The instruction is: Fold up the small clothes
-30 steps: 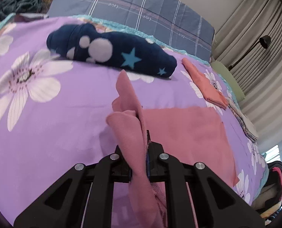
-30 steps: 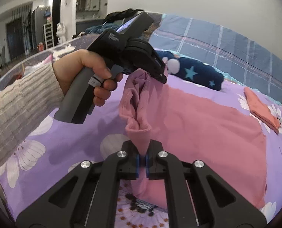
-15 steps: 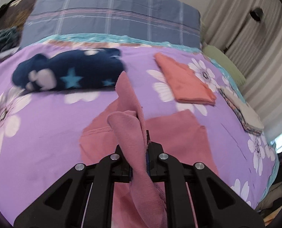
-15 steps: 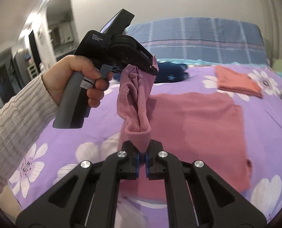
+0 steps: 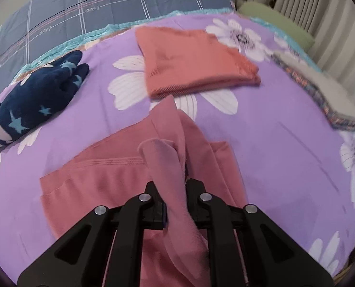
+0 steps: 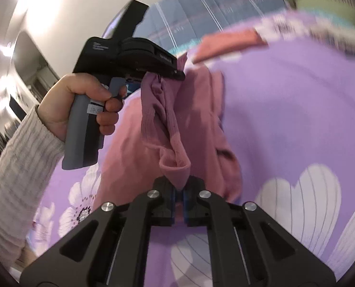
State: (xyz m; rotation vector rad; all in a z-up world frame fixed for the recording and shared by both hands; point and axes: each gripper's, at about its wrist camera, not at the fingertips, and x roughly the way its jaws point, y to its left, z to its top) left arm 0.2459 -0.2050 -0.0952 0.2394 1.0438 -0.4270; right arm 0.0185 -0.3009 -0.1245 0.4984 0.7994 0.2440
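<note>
A dusty-pink garment lies partly on the purple flowered bed cover, one edge lifted and bunched. My left gripper is shut on a pinched fold of that edge. In the right wrist view the same pink garment hangs between both tools: my right gripper is shut on its lower corner, and the left gripper, held by a hand in a knit sleeve, clamps the upper corner. The garment's far half lies doubled over on the bed.
A folded coral garment lies just beyond the pink one. A navy star-print plush rests at the left, a stack of folded clothes at the right edge, a plaid pillow at the head and curtains behind.
Both grippers have swept the lifted pink edge sideways across the bed toward the coral garment, folding the pink garment over itself. Both views have rolled; the grips have not changed.
</note>
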